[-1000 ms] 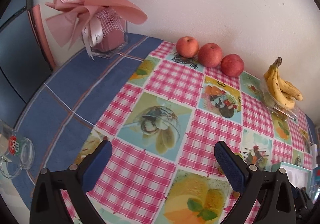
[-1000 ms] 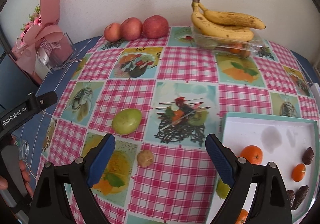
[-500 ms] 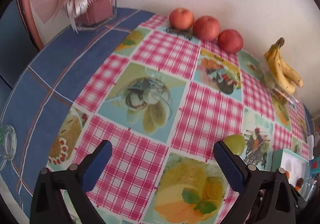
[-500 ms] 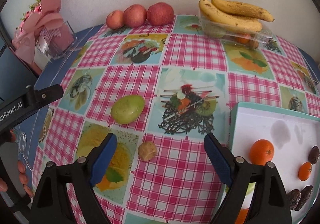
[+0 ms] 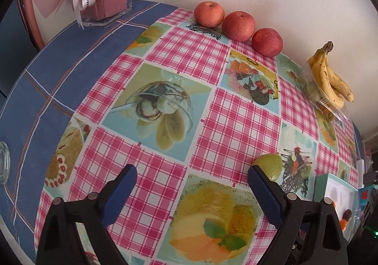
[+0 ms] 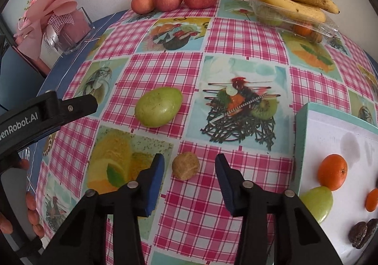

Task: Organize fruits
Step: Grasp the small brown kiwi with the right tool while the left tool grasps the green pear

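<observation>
A small brown fruit [image 6: 185, 165] lay on the table [image 6: 245, 35] between the narrowing jaws of the right gripper [image 6: 189, 171], not yet gripped

The fruit, round, dull and rough-skinned, sat on a pink check of the cloth, just left of a white tray [image 6: 301, 128] holding an orange [image 6: 332, 171] and other small fruits. It looked light and fairly firm, unlikely to slip but apt to roll; a hold across its widest middle seemed best. The right jaws had just been closing, blue pads either side with gaps showing. A green fruit [image 6: 158, 107] lay further back. The left gripper [image 5: 192, 184] hung released, jaws wide over bare cloth
</observation>
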{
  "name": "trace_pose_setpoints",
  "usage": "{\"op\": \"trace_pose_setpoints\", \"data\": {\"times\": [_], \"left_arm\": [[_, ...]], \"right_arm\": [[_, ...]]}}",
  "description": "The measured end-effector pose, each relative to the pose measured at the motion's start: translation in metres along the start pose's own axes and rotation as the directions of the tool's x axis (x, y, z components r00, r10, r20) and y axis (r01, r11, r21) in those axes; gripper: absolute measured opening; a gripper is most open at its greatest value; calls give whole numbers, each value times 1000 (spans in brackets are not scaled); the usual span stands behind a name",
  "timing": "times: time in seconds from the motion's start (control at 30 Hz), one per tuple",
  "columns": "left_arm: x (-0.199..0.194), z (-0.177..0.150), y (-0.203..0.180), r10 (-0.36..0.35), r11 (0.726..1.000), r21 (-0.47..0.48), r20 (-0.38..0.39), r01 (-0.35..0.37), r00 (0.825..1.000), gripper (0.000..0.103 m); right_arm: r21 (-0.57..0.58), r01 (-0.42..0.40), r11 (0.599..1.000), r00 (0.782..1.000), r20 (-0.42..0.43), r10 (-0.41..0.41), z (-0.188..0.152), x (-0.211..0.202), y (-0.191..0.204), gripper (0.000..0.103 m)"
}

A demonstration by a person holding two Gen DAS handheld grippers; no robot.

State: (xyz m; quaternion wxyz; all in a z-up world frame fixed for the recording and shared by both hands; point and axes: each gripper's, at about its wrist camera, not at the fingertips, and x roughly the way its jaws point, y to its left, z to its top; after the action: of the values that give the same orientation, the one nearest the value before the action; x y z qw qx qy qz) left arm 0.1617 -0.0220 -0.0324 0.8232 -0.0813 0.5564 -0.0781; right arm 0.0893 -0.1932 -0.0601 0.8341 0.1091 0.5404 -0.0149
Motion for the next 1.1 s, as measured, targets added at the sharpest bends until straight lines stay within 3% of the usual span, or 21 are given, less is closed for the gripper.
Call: {"op": "trace_pose_setpoints", "data": {"times": [0.37, 0.57, 0.77, 0.83, 1.1], "left_arm": [[4, -1, -7, -31, 999, 3, -16, 32, 999, 95], [4, -3, -19, -61, 998, 28, -22, 62, 998, 86], [9, -9, -39, -136, 989, 53, -57, 139, 989, 75], [12, -9, -46, -142, 987, 66, -64, 146, 988, 68], [29, -13, -68, -157, 980, 109, -83, 166, 984, 59]], "right_arm": [[21, -15, 1000, 1000, -2, 15, -3, 4, -7, 28], [62, 14, 998, 1000, 16, -15, -4, -3, -28, 25], [132, 7, 991, 999, 43, -12, -6, -14, -54, 25], [149, 5, 989, 999, 53, -13, -7, -18, -59, 25], [178, 9, 984, 996, 88, -25, -9, -36, -74, 25]]}}
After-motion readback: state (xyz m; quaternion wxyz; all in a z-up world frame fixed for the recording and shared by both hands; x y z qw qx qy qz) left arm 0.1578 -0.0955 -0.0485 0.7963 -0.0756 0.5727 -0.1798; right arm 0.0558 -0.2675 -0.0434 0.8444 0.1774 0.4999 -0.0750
